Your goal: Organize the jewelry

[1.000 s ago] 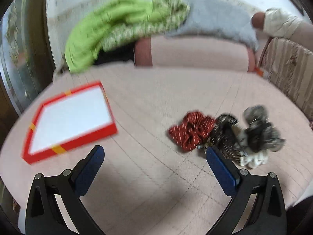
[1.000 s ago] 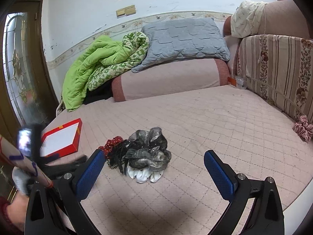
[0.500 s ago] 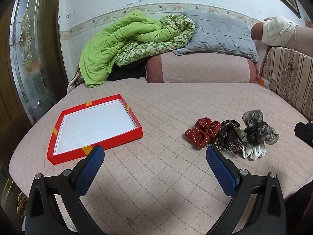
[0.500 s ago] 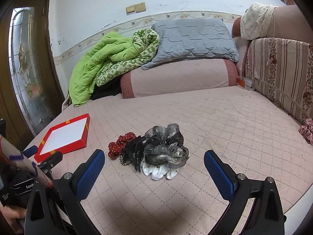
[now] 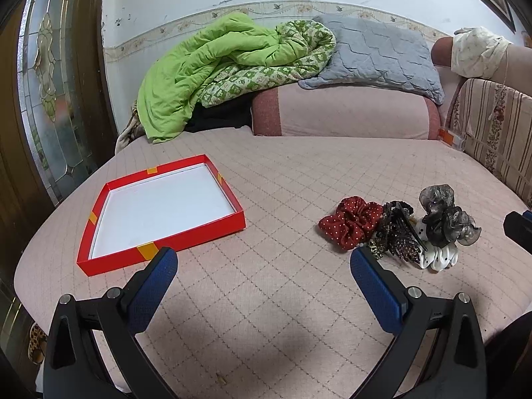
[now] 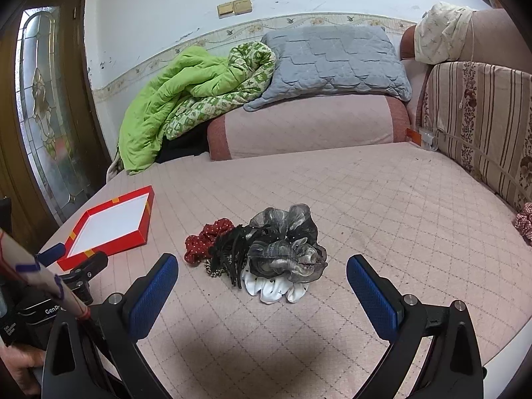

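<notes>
Both tools hover empty w/ jaws wide over the pink quilted bed: left tool, right tool. Nothing sorted yet. The pile sits near the bed's front edge: dark red dotted fabric scrunchie, black beaded hair piece, grey sheer scrunchie, white one underneath. Shallow red cardboard tray w/ white floor lies apart, toward the left edge, empty. Best to pinch the grey one from its top, alone, lift clear. Vs 0.5 s ago: views nearly same, barely shifted.
</notes>
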The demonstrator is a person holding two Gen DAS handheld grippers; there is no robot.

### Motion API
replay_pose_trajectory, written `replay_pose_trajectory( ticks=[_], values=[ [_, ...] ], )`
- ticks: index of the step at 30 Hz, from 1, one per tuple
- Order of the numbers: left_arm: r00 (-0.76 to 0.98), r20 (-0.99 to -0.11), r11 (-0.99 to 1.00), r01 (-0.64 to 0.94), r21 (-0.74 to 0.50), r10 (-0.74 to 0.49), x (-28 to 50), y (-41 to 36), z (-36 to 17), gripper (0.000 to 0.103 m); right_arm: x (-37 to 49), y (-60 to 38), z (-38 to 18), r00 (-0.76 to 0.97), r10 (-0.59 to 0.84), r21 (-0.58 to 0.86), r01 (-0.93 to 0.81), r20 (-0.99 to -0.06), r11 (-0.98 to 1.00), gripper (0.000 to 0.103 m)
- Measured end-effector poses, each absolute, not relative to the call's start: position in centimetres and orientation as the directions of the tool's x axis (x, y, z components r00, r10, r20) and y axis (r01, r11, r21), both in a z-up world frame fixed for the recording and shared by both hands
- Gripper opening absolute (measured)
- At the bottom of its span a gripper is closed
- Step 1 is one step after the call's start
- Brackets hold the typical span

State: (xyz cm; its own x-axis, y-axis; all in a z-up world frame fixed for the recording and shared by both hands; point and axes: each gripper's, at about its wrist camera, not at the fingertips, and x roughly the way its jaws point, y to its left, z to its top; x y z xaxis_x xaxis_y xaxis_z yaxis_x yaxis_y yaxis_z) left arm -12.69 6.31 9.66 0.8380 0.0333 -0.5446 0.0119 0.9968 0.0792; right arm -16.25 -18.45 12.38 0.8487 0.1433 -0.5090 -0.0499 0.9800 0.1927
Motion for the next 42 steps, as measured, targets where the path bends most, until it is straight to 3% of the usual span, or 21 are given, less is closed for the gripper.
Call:
replay_pose_trajectory(
  ticks=[33, 42],
  values=[
    [0.808, -0.588, 1.0, -0.009, 0.02, 0.019, -11.5, 8.3, 8.6, 0.103, -15.6, -18.5, 11.7, 0.835, 0.156, 0.216, -0.046, -0.527, 0.975, 0.103],
    [0.782, -0.618, 0.997, 0.07, -0.045, -0.083, -9.4, 7.9, 8.5, 0.103, -14.7, -19.2, 11.5, 0.823, 0.161, 0.241, -0.031, -0.545, 0.97, 0.102]
  ],
)
